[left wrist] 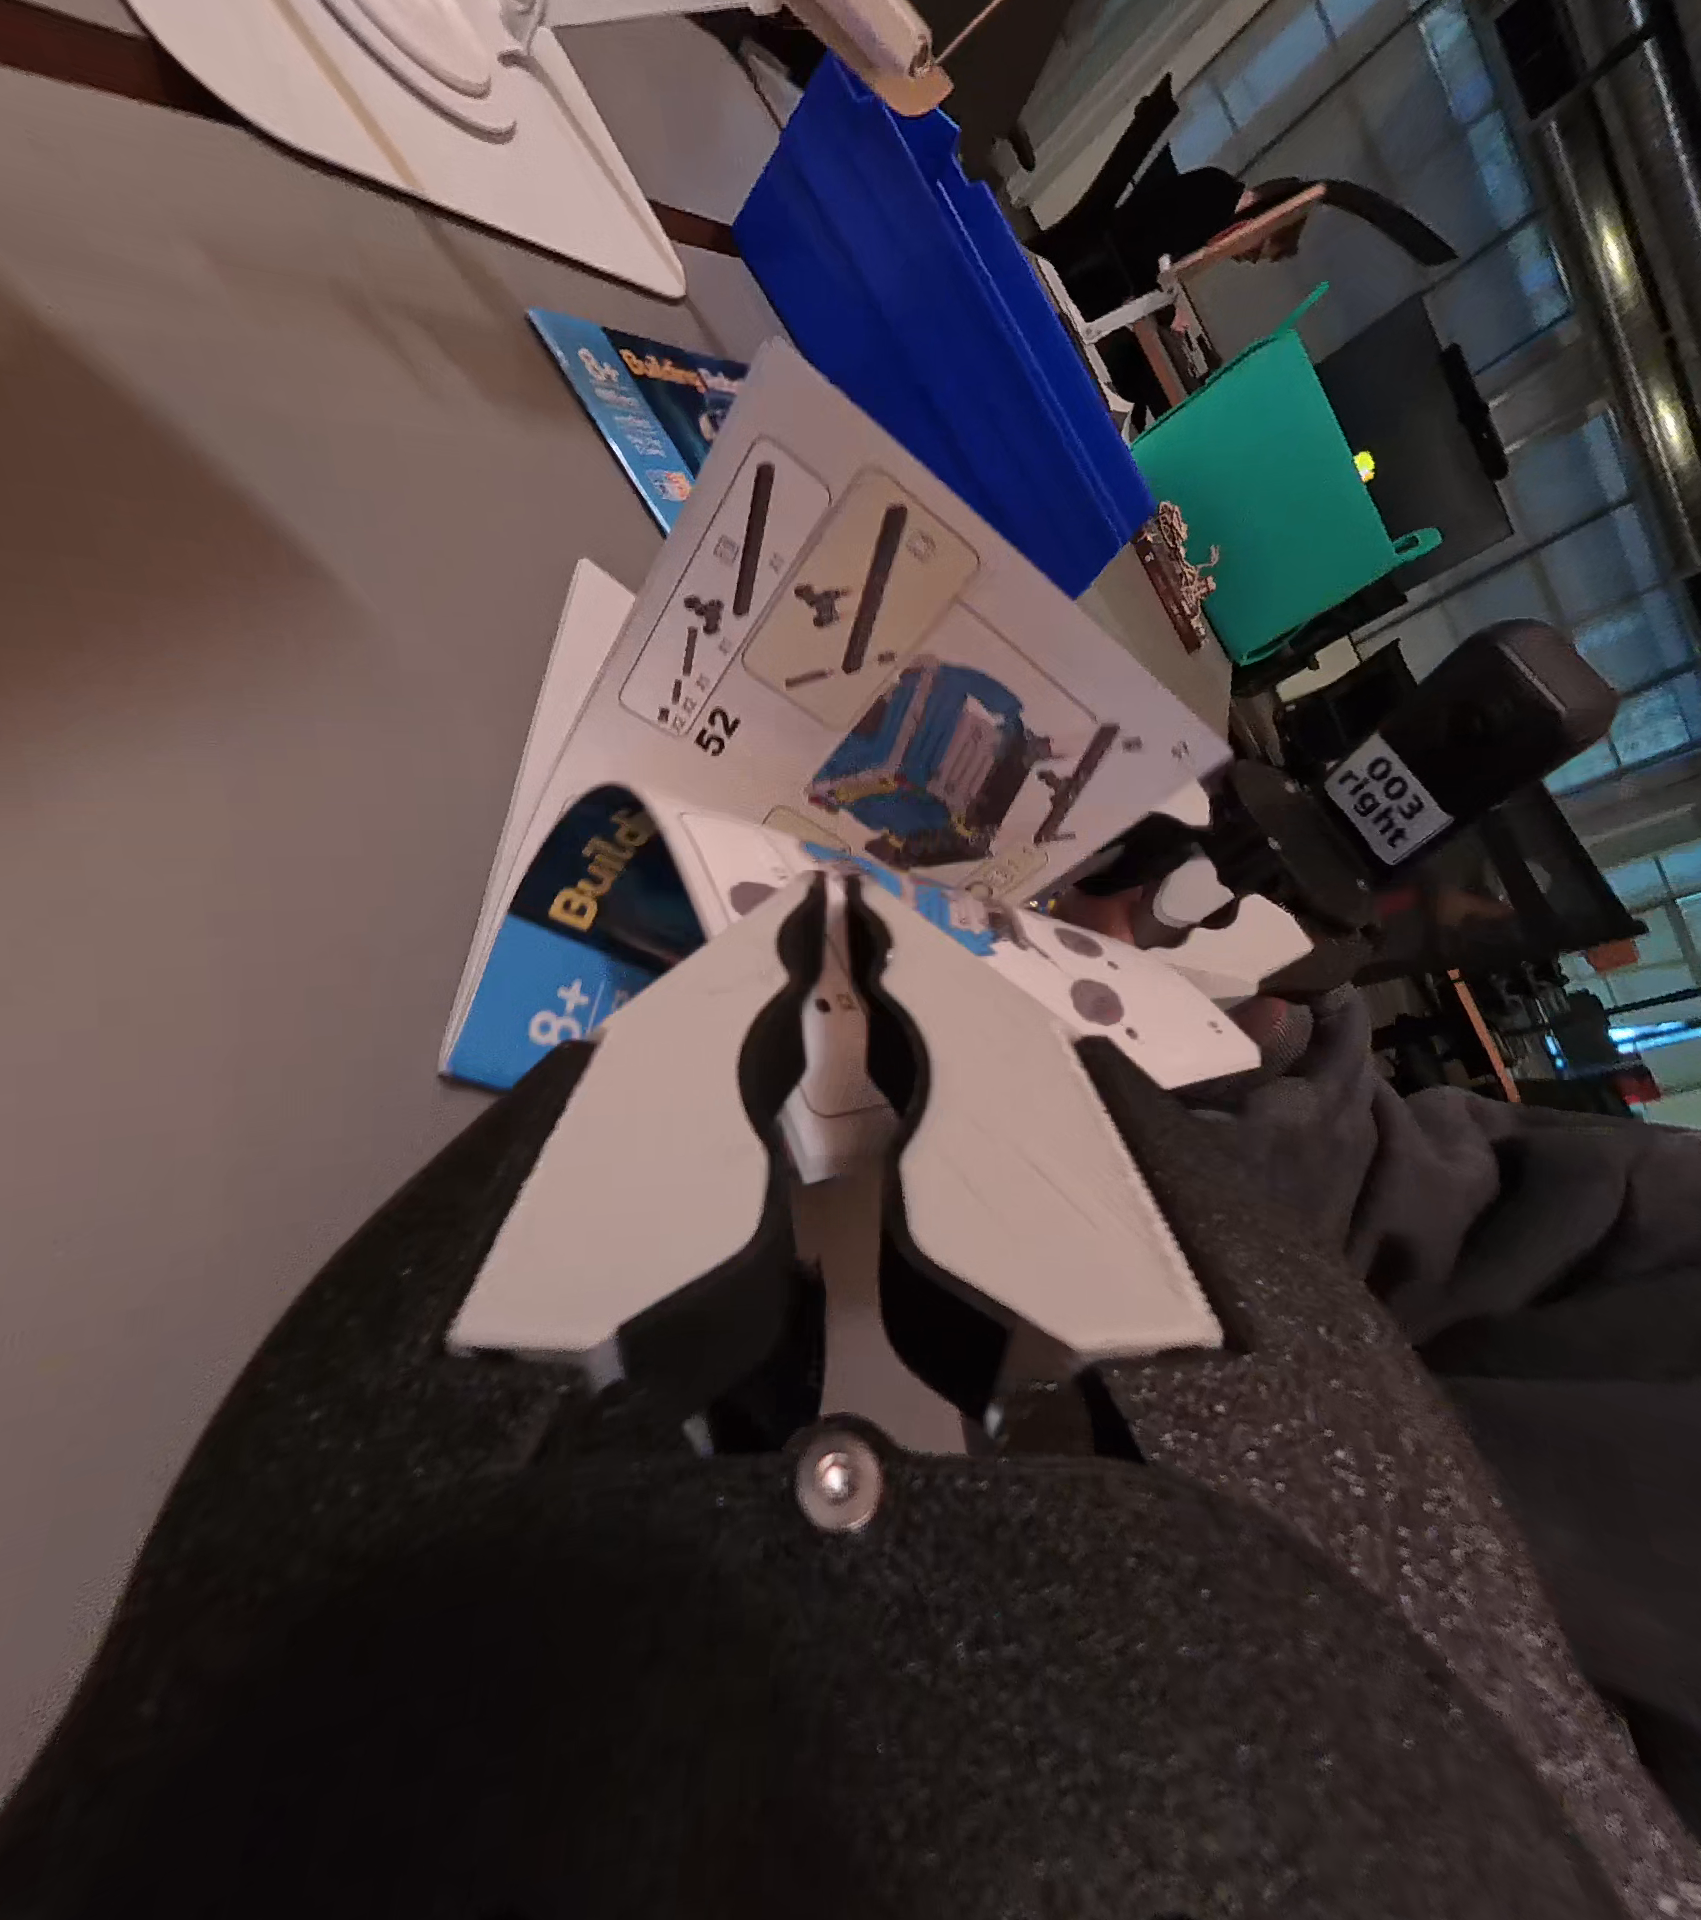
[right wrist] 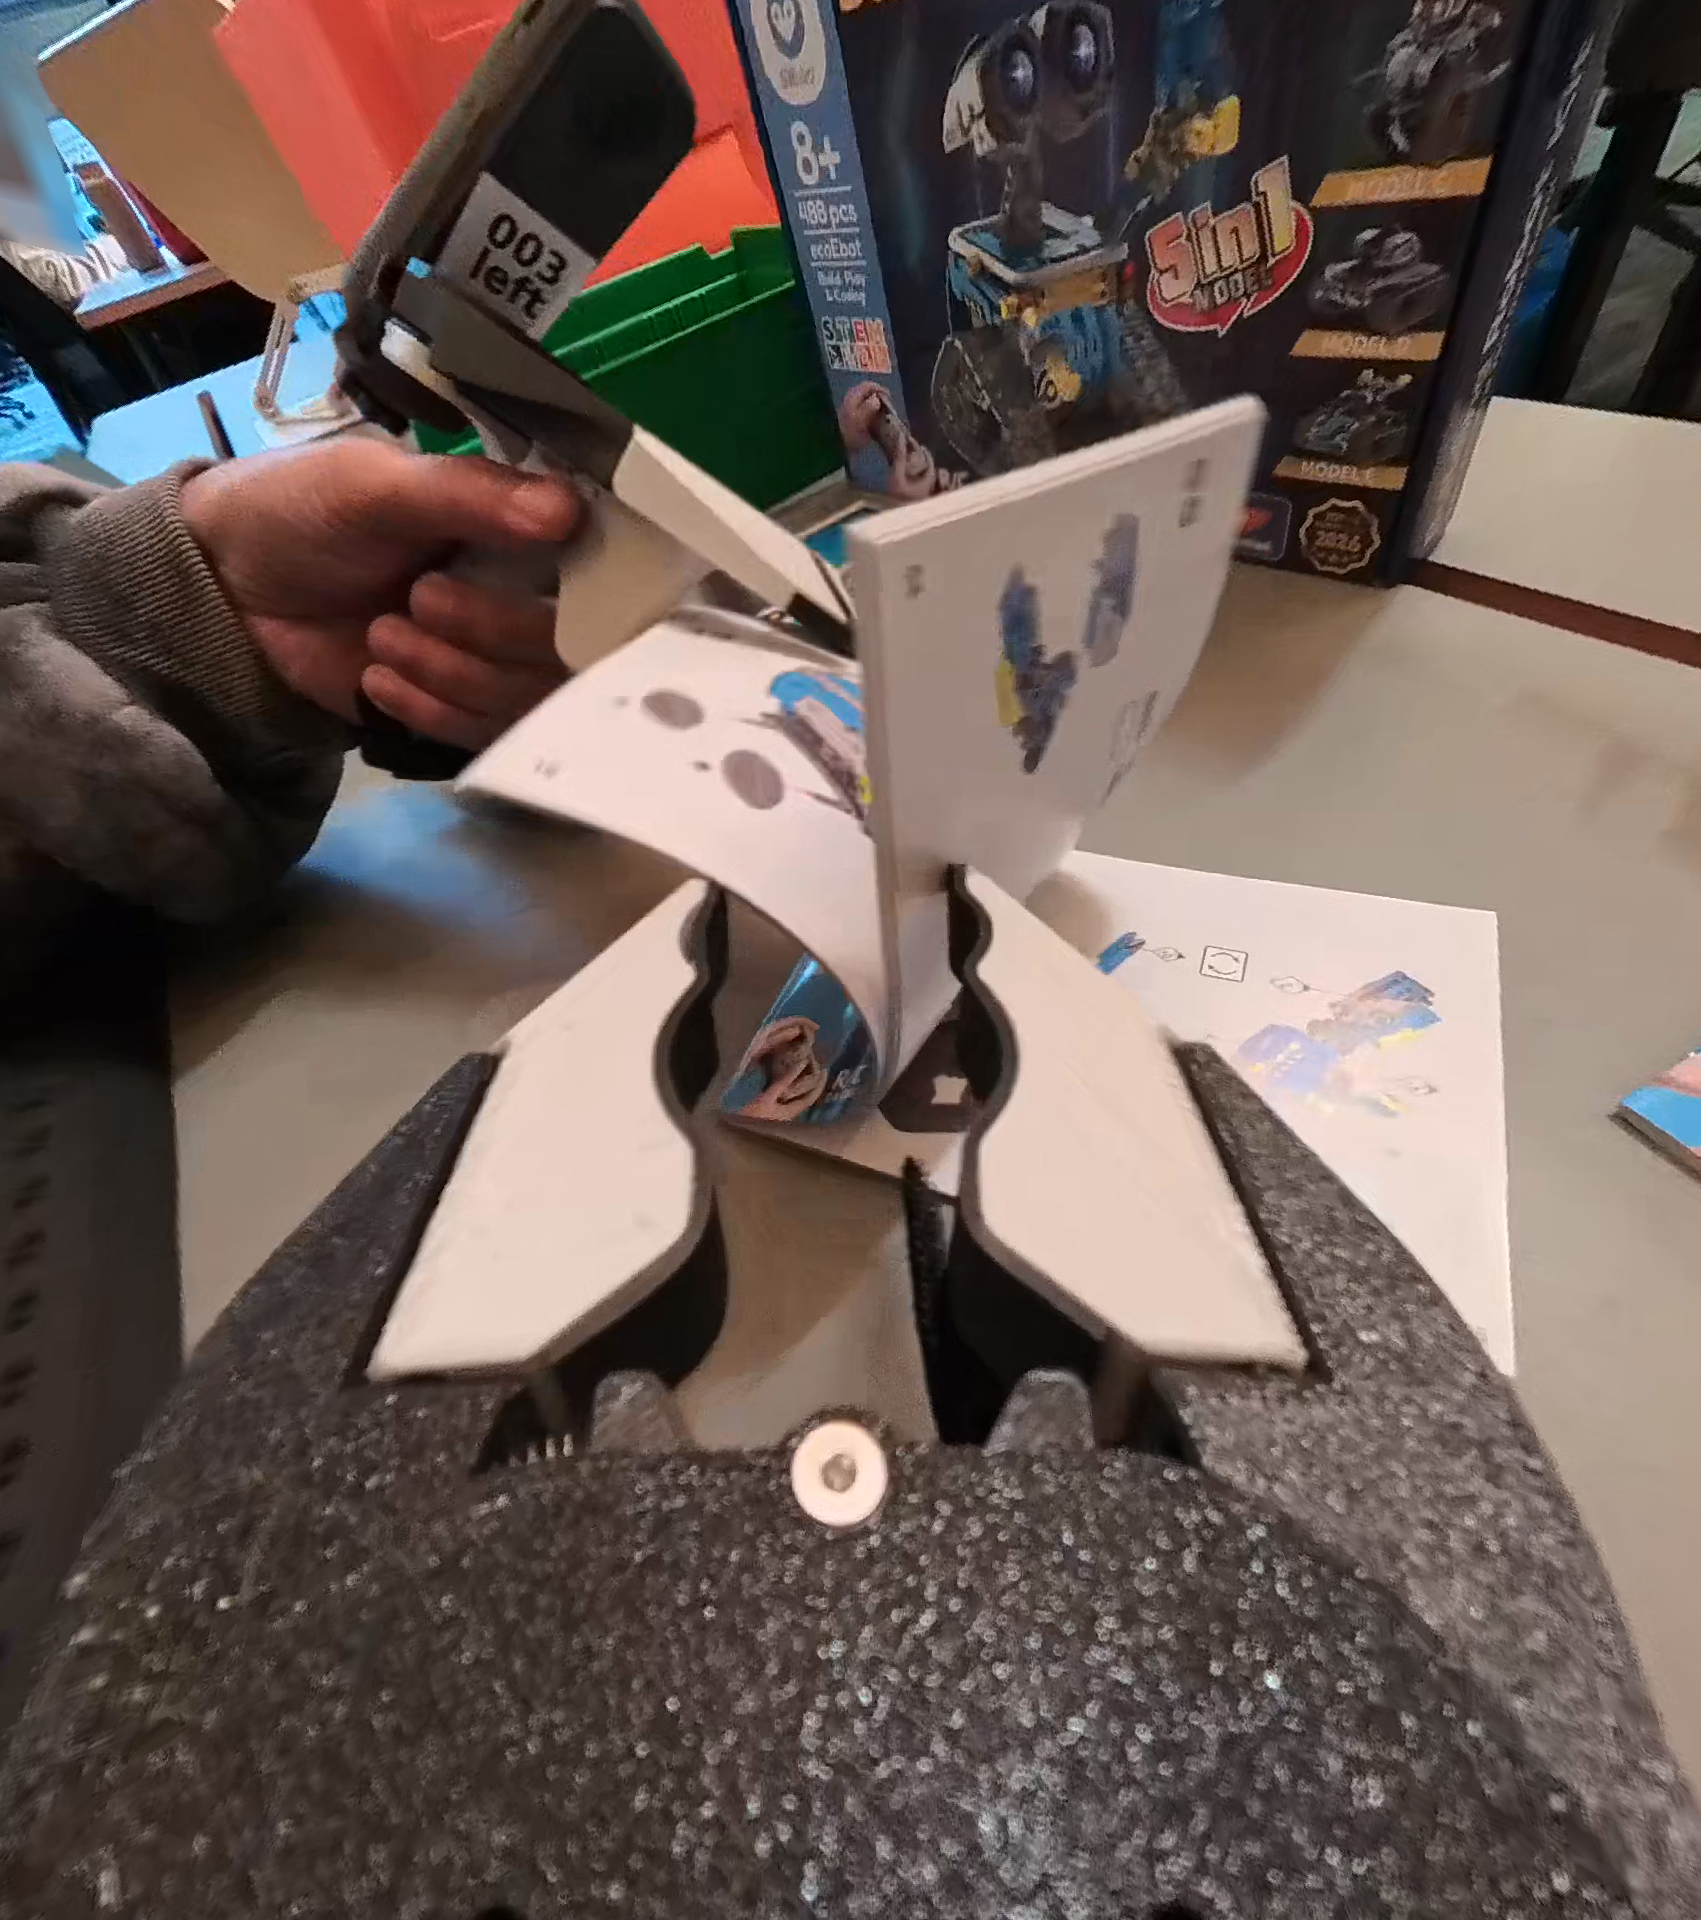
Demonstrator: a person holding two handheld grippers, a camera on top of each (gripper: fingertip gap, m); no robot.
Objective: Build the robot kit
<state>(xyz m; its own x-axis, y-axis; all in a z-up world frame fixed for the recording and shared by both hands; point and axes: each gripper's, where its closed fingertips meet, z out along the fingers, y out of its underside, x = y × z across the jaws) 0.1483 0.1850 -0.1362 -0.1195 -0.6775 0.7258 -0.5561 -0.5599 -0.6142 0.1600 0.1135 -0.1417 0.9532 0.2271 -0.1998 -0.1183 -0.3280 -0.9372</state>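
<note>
Black foam of the left gripper point(left wrist: 830, 904) is filling the near part of its own view, and beyond it the two white fingers are pinching together on the edge of a curling page of an instruction booklet point(left wrist: 887, 634). That page is running straight ahead from the tips and bending off to their right, toward the right gripper point(left wrist: 1189, 894), which is showing farther out past the page's far edge.

From the right gripper's point(right wrist: 835, 914) own camera, its fingers are standing apart with the booklet point(right wrist: 1033, 644) between them: a thick block of pages is rising upright just beside the right-hand finger, apparently touching it, while the curled leaf is sweeping over toward the left-hand one. Nothing is showing a squeeze here, so this gripper reads as spread, not clamped. The booklet's fold line is pointing roughly along these fingers, so the pages are fanning to either side of them, and the left gripper point(right wrist: 815, 592) is gripping the leaf up and to the left.

A loose printed sheet point(right wrist: 1324, 1049) is lying flat on the table point(right wrist: 1604, 810) just right of the fingers, with a toy box point(right wrist: 1189, 260) standing well ahead.

Motion blur is softening the upright pages. The booklet's spine is sitting low between the right fingers, and the booklet's own pages are covering most of the left gripper's tips as seen from there.
</note>
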